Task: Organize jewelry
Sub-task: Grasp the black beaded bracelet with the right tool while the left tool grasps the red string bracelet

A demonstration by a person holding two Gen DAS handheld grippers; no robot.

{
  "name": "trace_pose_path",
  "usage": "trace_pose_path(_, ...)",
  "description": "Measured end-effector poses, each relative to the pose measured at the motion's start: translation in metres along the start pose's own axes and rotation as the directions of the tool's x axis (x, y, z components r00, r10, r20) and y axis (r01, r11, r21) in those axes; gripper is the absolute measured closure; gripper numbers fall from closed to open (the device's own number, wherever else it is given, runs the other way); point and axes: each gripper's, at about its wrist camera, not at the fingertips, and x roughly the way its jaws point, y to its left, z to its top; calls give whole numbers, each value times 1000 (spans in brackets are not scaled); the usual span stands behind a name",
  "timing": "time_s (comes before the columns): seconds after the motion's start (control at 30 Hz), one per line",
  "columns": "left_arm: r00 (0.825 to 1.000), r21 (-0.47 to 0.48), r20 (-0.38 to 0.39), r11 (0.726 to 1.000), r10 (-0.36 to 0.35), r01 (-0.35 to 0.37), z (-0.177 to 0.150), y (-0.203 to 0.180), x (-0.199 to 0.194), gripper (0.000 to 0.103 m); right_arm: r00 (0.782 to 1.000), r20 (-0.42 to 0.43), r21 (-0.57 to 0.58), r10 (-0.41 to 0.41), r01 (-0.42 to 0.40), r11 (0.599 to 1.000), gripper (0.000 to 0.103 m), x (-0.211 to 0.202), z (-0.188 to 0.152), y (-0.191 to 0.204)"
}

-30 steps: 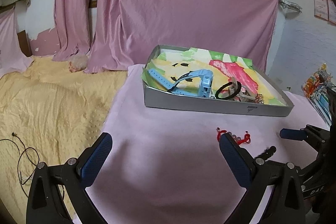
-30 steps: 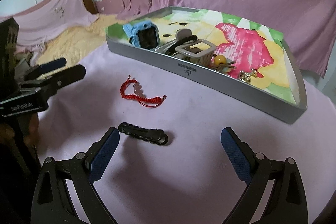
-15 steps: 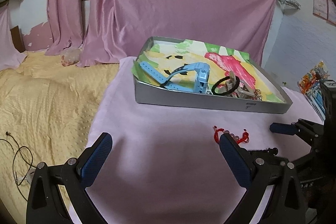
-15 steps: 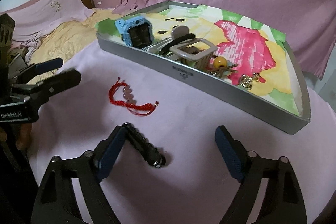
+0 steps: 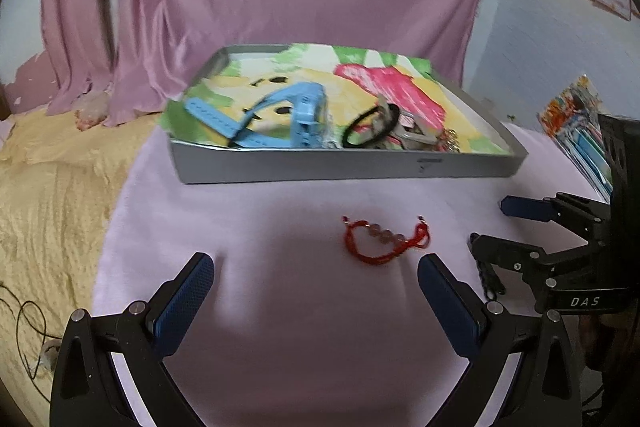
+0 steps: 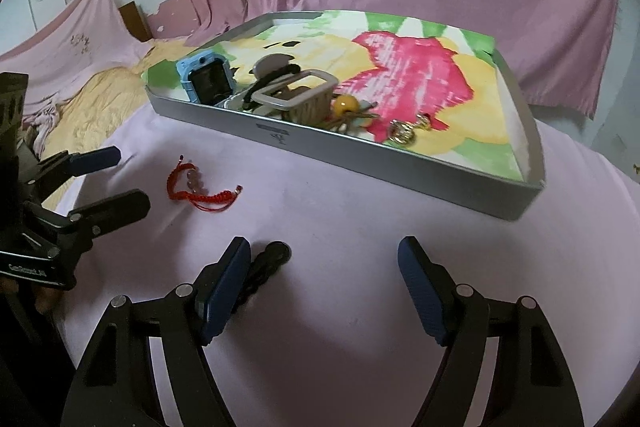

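A: Entry. Over the last second the right tool (image 6: 322,291) has closed in on the black bead bracelet (image 6: 266,267). The strand, earlier lying crosswise ahead of the fingers, now runs along the inside of the left finger (image 6: 226,285), one end poking out past its tip. Jaws are wide apart; nothing is held.

B: And the left tool (image 5: 316,301)?

A: It has advanced over the pink-covered counter (image 5: 280,347). The red cord bracelet (image 5: 384,239), half hidden behind its right finger a second ago, now lies in plain sight just ahead of the fingertips, right of centre. Jaws are spread wide, with nothing between them.

B: Tray status?

A: The grey tray (image 6: 400,173) already holds the blue watch (image 6: 206,81), a black hair tie (image 5: 370,127), an amber bead (image 6: 345,105) and gold earrings (image 6: 404,133). Both bracelets sit on the counter outside it.

B: Reading?

A: Judged as two pickups pending. The black strand is off-centre against one finger, so a squeeze there may pinch only its edge.
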Motion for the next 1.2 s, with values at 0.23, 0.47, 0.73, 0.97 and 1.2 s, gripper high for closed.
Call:
trace_pose_path(0.23, 998, 61, -49, 998, -24, 27, 4, -15, 10, 8, 1000, 20, 26, 16, -17, 1000, 32, -9, -13, 2)
trace_pose_path(0.47, 997, 102, -73, 994, -26, 34, 11, -26, 18, 27, 997, 38, 42, 61, -63, 997, 32, -13, -20, 7)
trace_pose_path(0.73, 997, 130, -71, 991, -15, 24, 12, -33, 19, 40, 996, 45, 25, 75, -76, 997, 35, -14, -25, 16)
trace_pose_path(0.97, 997, 156, -73, 987, -18, 29, 12, -37, 19, 60, 997, 45, 13, 70, -71, 997, 42, -15, -26, 19)
trace_pose_path(1.2, 997, 169, -70, 985, -19, 30, 12, -39, 19, 81, 998, 49, 0, 46, -46, 999, 61, -19, -29, 22)
